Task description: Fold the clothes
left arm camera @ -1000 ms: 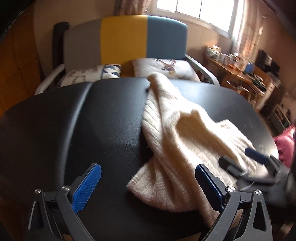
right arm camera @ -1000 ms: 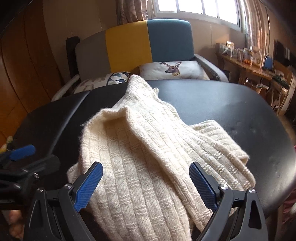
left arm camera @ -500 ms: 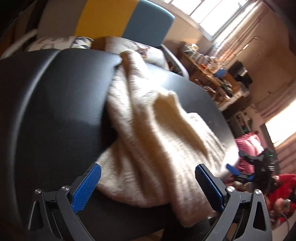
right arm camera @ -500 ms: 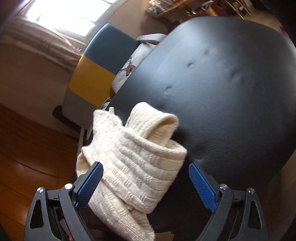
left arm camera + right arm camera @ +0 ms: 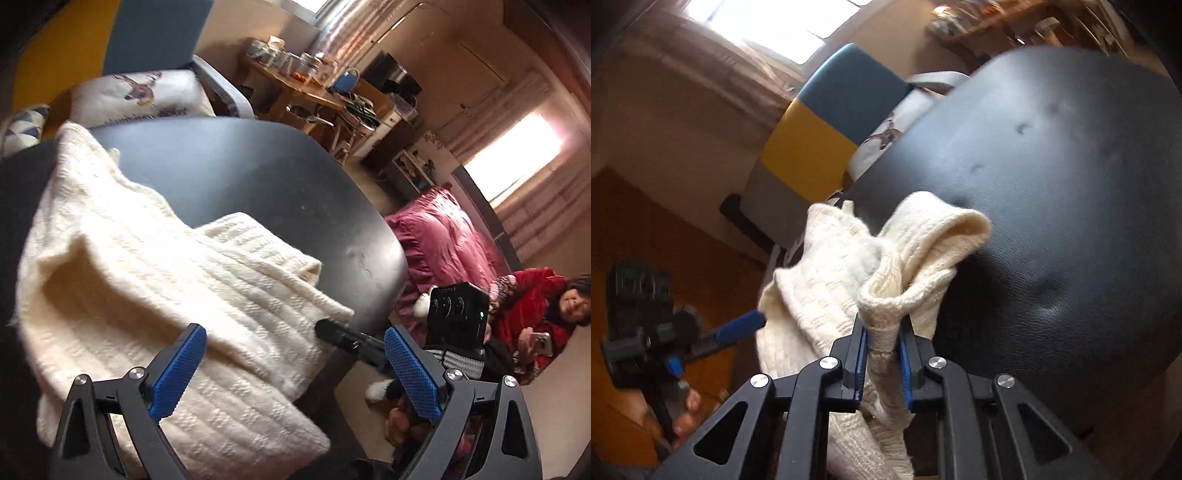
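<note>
A cream knitted sweater lies rumpled on the left part of the round black table, with part of it hanging over the near edge. My left gripper is open just above the sweater's near fold, and nothing is between its blue pads. My right gripper is shut on a bunched edge of the sweater at the table's rim. In the left wrist view, the right gripper meets the sweater's right corner.
A sofa in grey, yellow and blue with a deer pillow stands behind the table. A cluttered wooden desk and a pink bed are to the right. A person in red sits by the bed.
My right gripper has shut on the sweater's edge; it was open before. The left gripper has swung to face right and stays open. The sweater is more bunched.
</note>
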